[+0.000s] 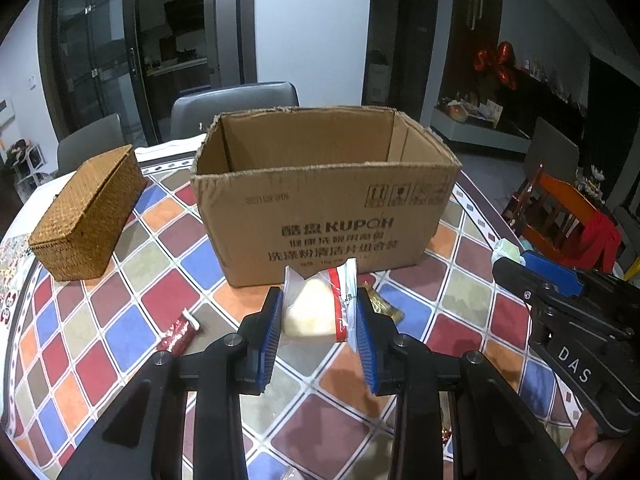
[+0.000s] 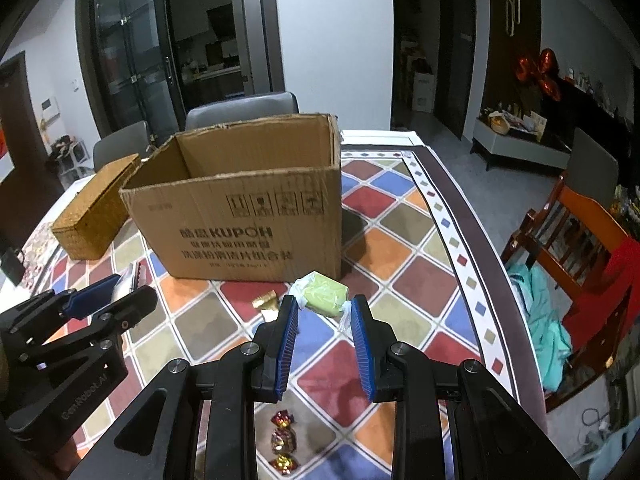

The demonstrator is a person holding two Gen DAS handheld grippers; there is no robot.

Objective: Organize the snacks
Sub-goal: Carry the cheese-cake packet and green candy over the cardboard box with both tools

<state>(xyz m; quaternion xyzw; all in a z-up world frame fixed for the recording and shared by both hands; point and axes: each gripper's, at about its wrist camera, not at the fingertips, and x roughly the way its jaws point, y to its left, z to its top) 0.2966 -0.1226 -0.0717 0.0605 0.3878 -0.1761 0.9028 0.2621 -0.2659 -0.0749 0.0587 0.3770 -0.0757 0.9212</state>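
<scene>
Two grippers loaded: each one is carrying a single wrapped snack in front of the open cardboard box.

Left wrist view, gripper: the left gripper (image 1: 318, 312) is standing narrow, its blue pads pressing on both sides of a clear-wrapped pale pastry (image 1: 316, 308) with red print.
Left wrist view, target: the cardboard box (image 1: 320, 196) is sitting open-topped just beyond the pastry, on the checkered tablecloth (image 1: 132, 328).
Left wrist view, remaining items: a dark red snack bar (image 1: 178, 334) is lying on the cloth left of the fingers; a gold-wrapped candy (image 1: 384, 306) is showing beside the right pad.
Left wrist view, bystander item: a woven lidded basket (image 1: 88, 216) is resting left of the box, apart from it.

Right wrist view, gripper: the right gripper (image 2: 325, 310) is also standing narrow, gripping a green block (image 2: 324, 294) in clear film at its pad tips.
Right wrist view, neighbour: the left gripper is hovering at lower left, near this one.
Right wrist view, remaining items: foil-wrapped candies (image 2: 283, 438) are lying on the cloth below the fingers.

Risk, grip: the green block is being held only near the fingertips, and slick film may be letting it slide out before it is over the box.
Risk, clearance: the near box wall appears higher than both snacks; approaching too low would be pushing the light box or knocking a snack loose.
Risk, crowding: both grippers heading for one opening together may be colliding.
</scene>
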